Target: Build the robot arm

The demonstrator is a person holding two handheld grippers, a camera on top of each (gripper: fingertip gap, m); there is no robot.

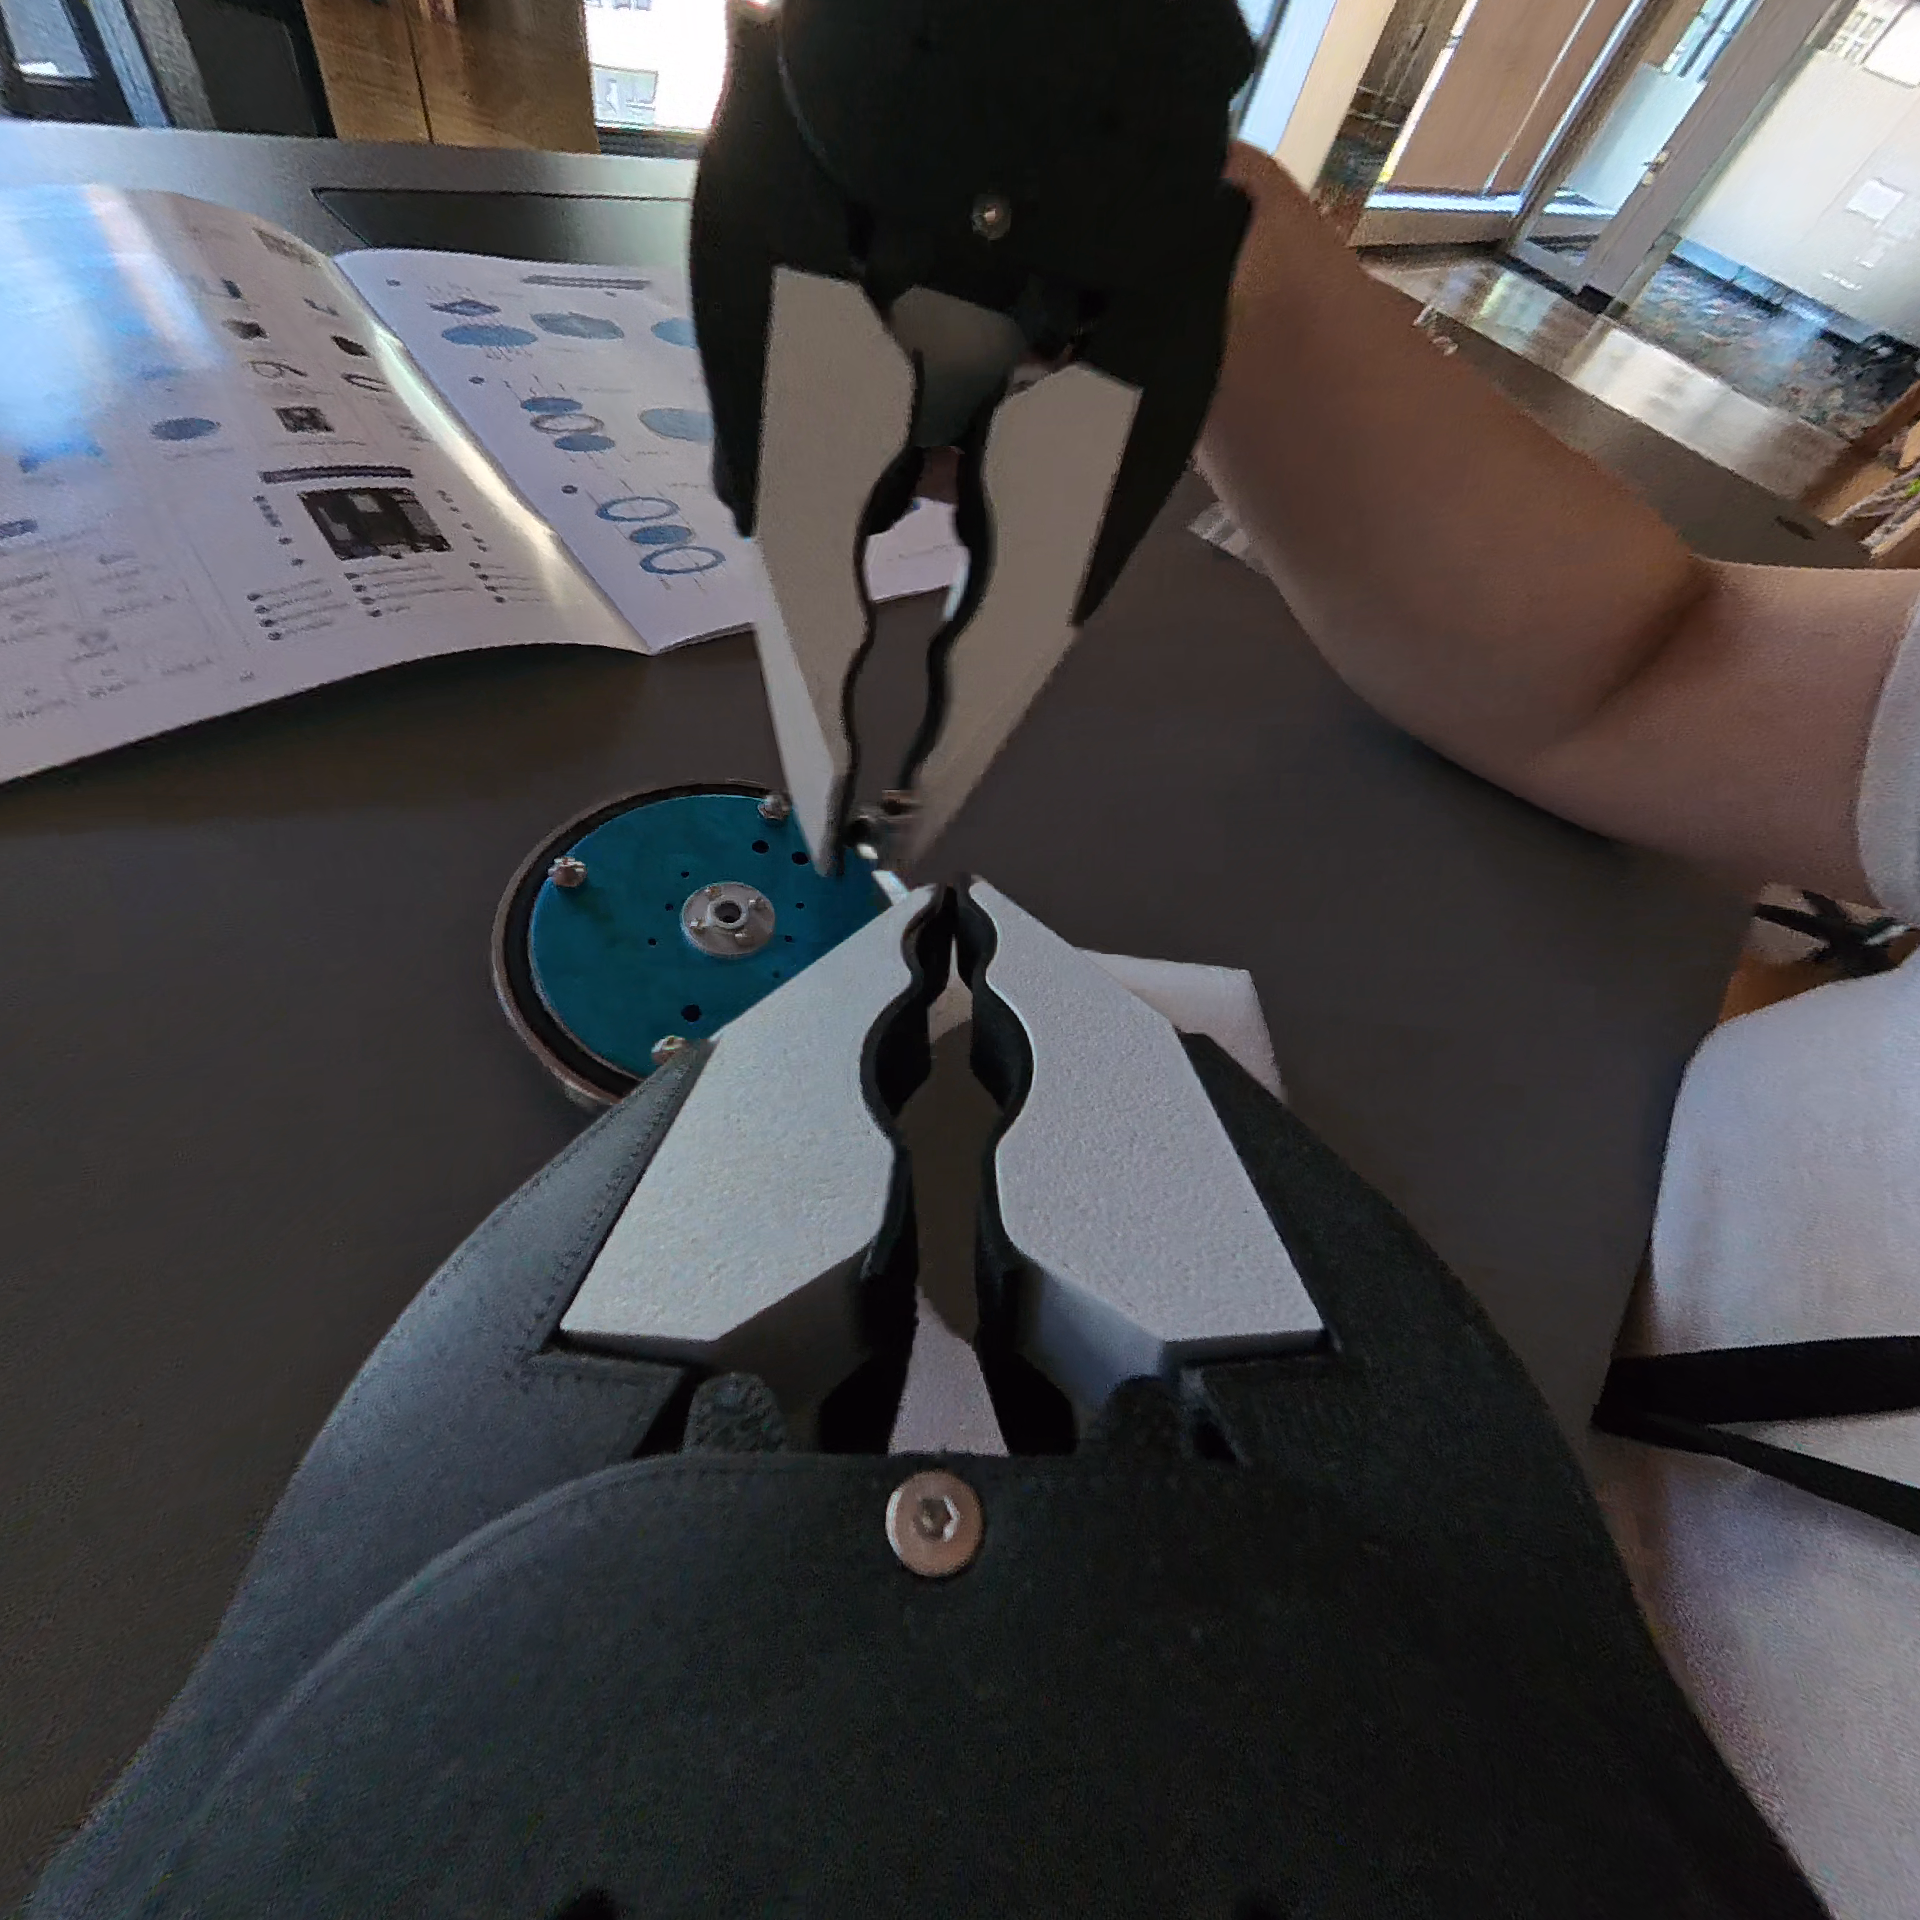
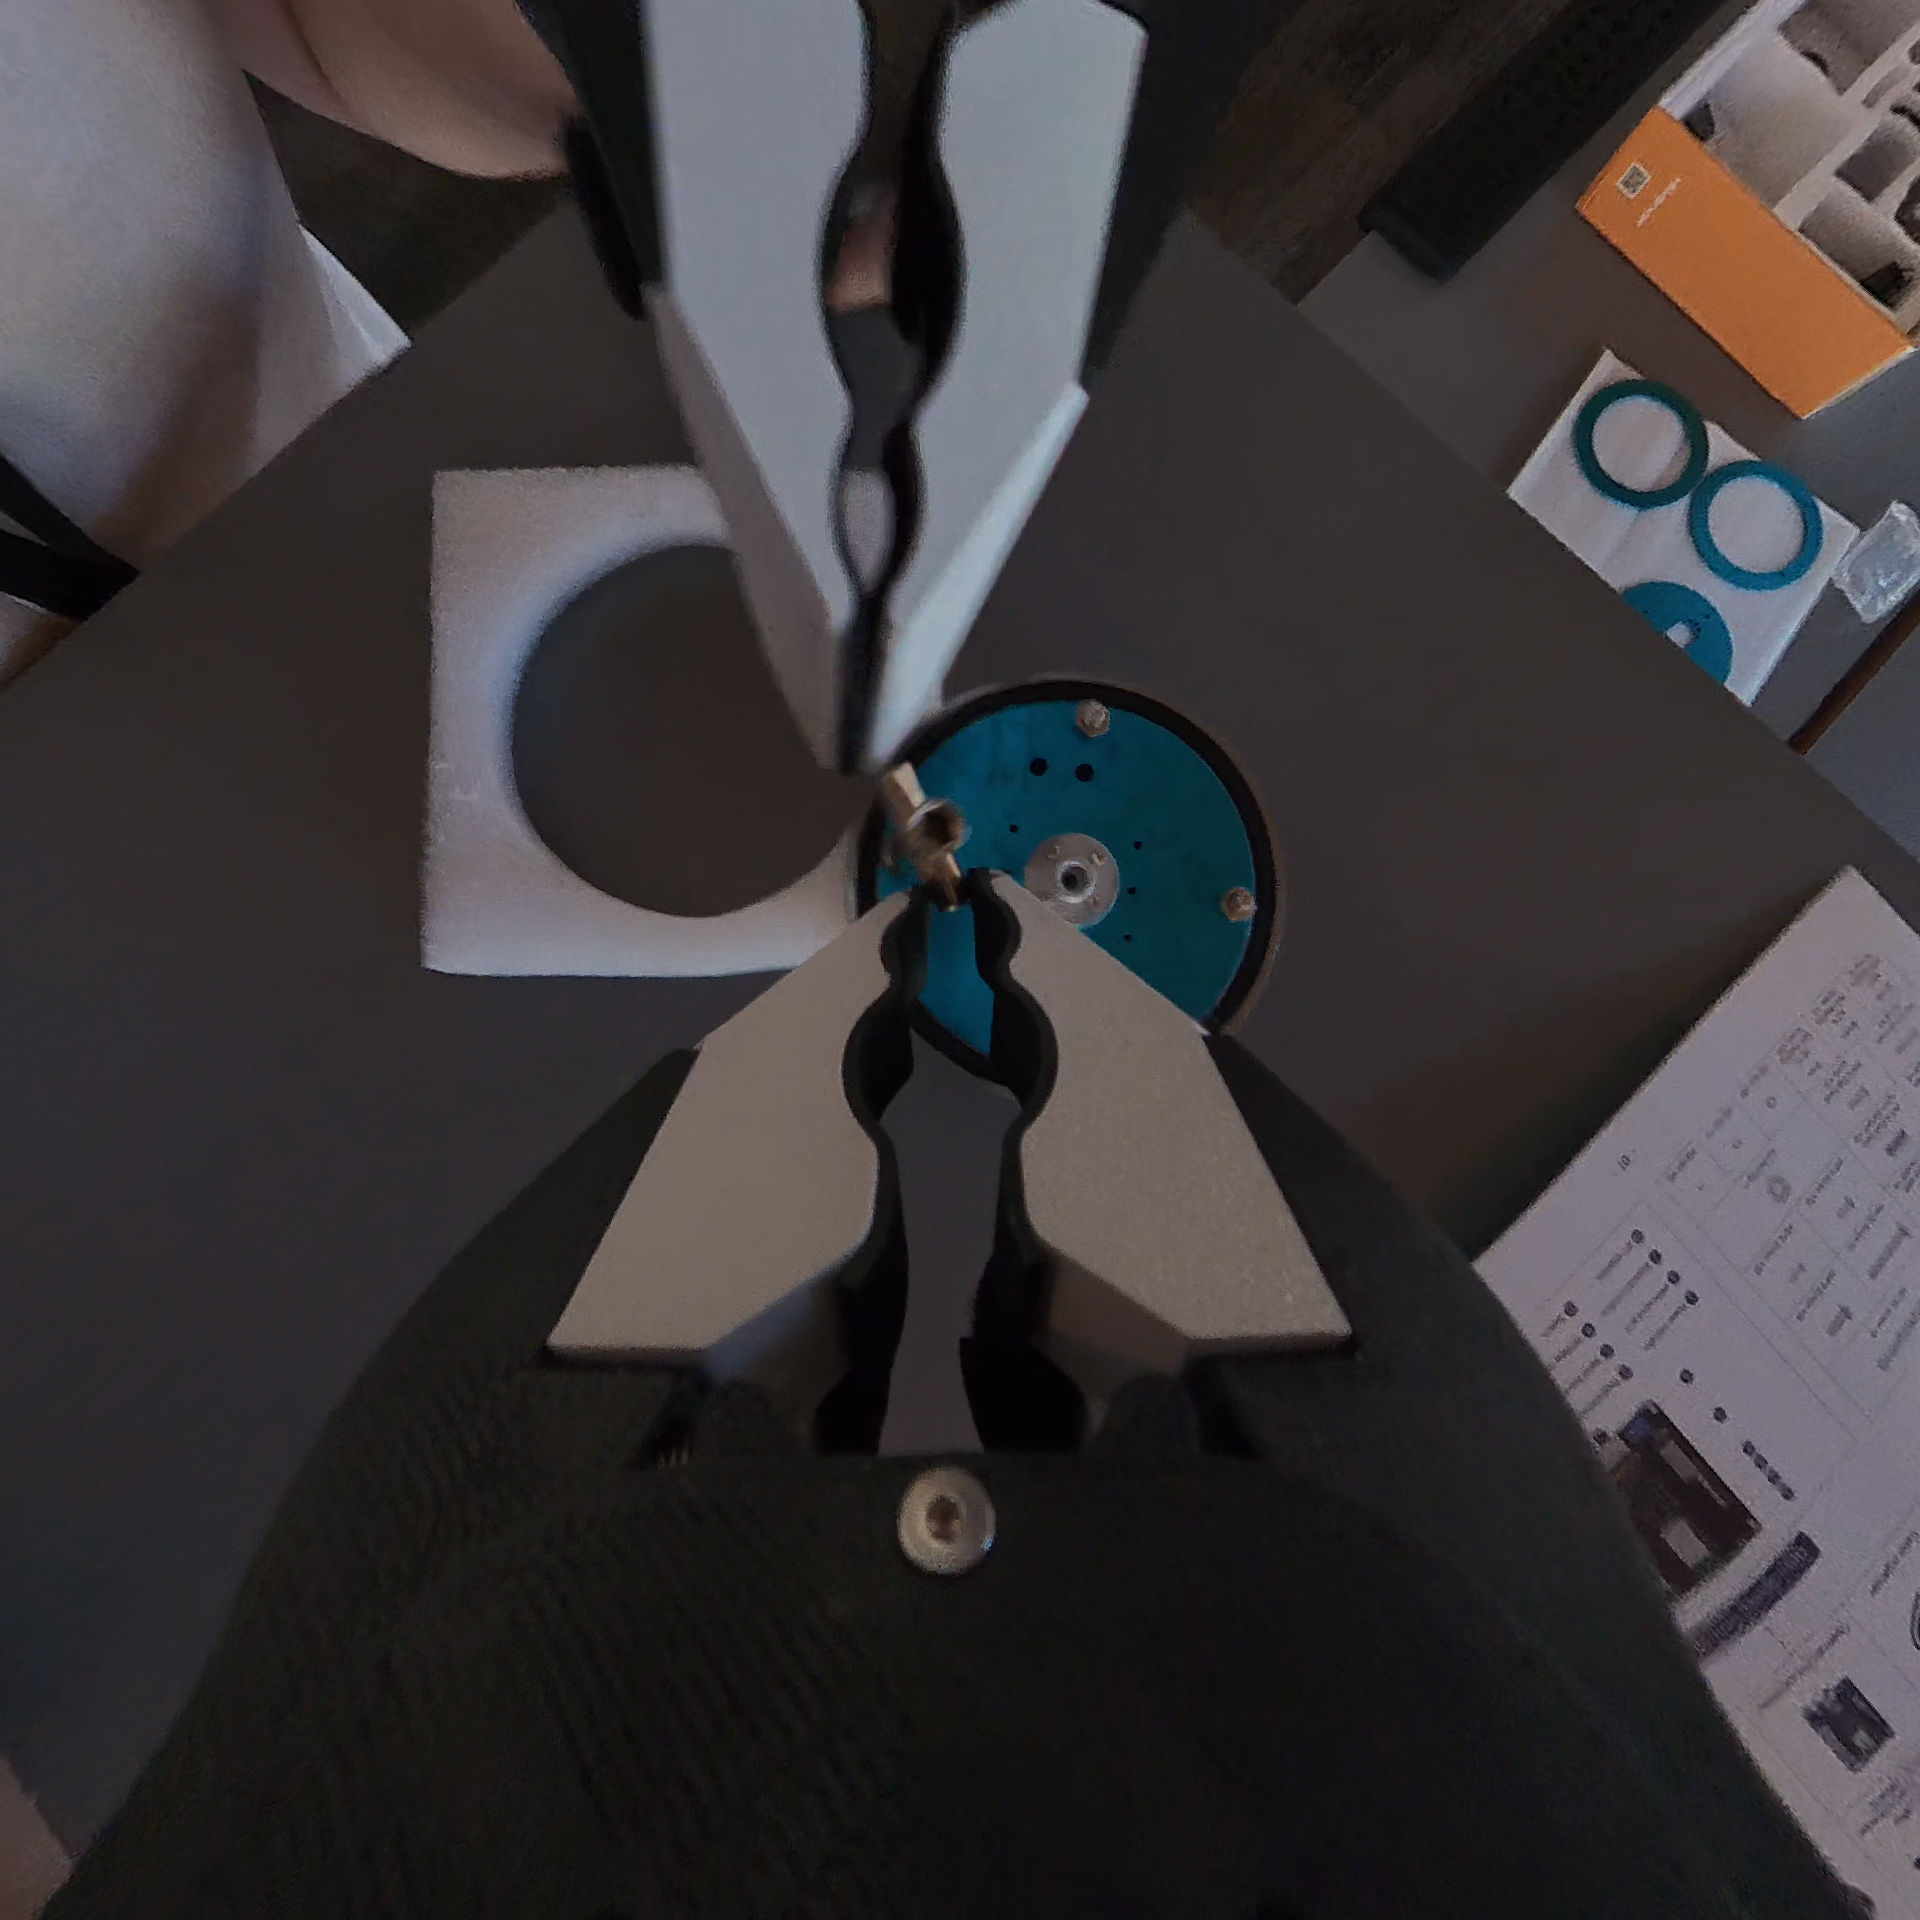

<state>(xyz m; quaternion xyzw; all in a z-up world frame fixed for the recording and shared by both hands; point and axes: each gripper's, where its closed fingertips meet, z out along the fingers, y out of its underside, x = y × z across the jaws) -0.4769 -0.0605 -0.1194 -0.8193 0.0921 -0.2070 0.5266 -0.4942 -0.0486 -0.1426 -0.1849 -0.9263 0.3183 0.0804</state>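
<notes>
A blue disc (image 1: 644,935) (image 2: 1143,810) sits in a round black housing on the dark table, with a metal hub (image 1: 727,916) (image 2: 1070,878) at its centre and short metal standoffs (image 1: 566,871) (image 2: 1238,902) near its rim. My right gripper (image 2: 948,896) (image 1: 873,836) is shut on a small metal standoff (image 2: 923,831) (image 1: 883,816) and holds it tilted over the disc's edge. My left gripper (image 1: 951,896) (image 2: 857,764) is shut, with nothing visible between its tips. They sit right beside the standoff's free end, almost meeting the right gripper's tips.
A white foam square (image 2: 478,810) (image 1: 1174,997) with a round hole lies beside the disc. An open printed booklet (image 1: 312,468) (image 2: 1714,1299) lies nearby. Blue rings (image 2: 1756,530) on a white sheet and an orange box (image 2: 1745,291) lie farther off. A person's forearm (image 1: 1455,520) reaches over the table. My two grippers' fingertips are within a few centimetres of each other.
</notes>
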